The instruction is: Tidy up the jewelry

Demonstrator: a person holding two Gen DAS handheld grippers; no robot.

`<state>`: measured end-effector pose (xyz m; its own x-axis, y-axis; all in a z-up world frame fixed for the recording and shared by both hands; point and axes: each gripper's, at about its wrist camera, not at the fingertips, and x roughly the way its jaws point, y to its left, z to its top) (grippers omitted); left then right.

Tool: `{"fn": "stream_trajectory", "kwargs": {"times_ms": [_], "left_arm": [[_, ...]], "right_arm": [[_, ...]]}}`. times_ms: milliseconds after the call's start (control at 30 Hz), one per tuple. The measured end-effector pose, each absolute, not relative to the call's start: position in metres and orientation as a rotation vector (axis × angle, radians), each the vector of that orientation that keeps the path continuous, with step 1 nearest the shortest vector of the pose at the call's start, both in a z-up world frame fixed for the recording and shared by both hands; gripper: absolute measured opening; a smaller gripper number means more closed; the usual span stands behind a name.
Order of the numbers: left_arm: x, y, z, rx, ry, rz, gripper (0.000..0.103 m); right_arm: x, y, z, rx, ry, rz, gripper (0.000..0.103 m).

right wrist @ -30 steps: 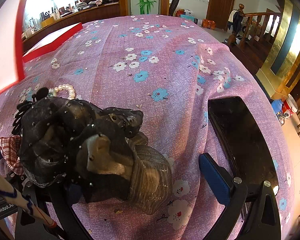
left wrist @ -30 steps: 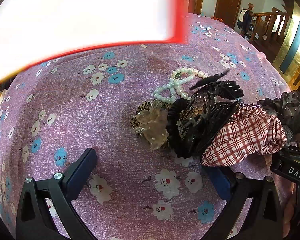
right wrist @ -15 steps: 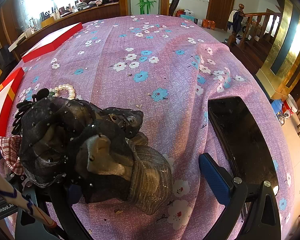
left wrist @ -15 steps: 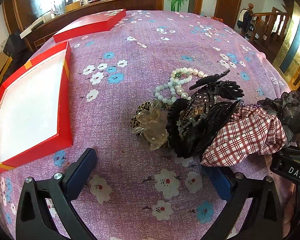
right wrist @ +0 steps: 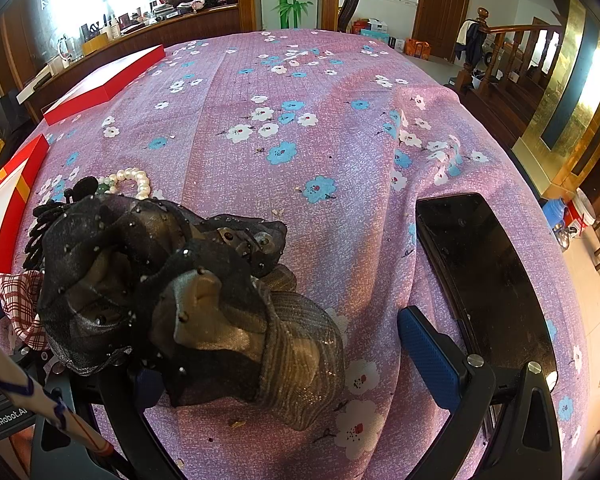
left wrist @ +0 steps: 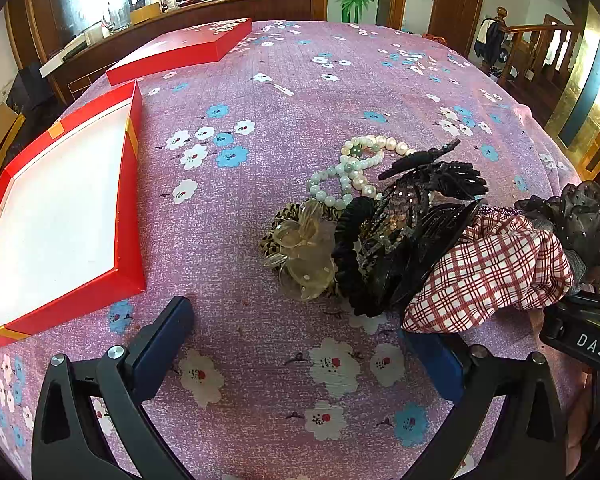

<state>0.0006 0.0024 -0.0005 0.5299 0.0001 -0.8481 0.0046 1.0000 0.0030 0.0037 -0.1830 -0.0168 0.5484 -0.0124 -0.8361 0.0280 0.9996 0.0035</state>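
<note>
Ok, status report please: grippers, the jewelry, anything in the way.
Left gripper open, empty. Right gripper open, black mesh bow lying between its fingers. Jewelry pile on the cloth, red box empty. Phone beside right gripper.

Heaped pearl strand [left wrist: 362, 164], black claw clip [left wrist: 428, 216], plaid scrunchie [left wrist: 496, 272], black mesh bow [right wrist: 148, 276]; open red box [left wrist: 56, 216] nearby.

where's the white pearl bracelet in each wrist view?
Left wrist: the white pearl bracelet sits right of centre, at the far edge of the accessory pile, looped with pale green beads.
Right wrist: left of centre, peeking out behind the black mesh hair bow.
Shared landmark: the open red box with white lining, left in both.
</note>
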Motion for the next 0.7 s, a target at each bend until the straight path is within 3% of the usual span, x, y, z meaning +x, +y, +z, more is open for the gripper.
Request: {"fn": "stream_trajectory", "kwargs": {"times_ms": [167,300,467,700], "left_arm": [[-0.001,0.007,0.002,0.033,1.004,-0.048,0.103],[-0.018,0.018,0.024,-0.006,0.859,-0.025,0.103],[-0.042,0.022,0.046,-0.016,0.696,0.022,0.103],[-0.046,0.022,0.050,-0.008,0.671,0.029,0.103]], "right_arm": [[0.006,-0.183,-0.018,0.017,0.990,-0.024,0.103],[0.006,-0.185,-0.017,0.029,0.973,-0.028,0.102],[-0.027,-0.191,0.011,0.049,0.795,-0.032,0.102],[-0.046,-0.180,0.025,0.033,0.665,0.013,0.103]]}}
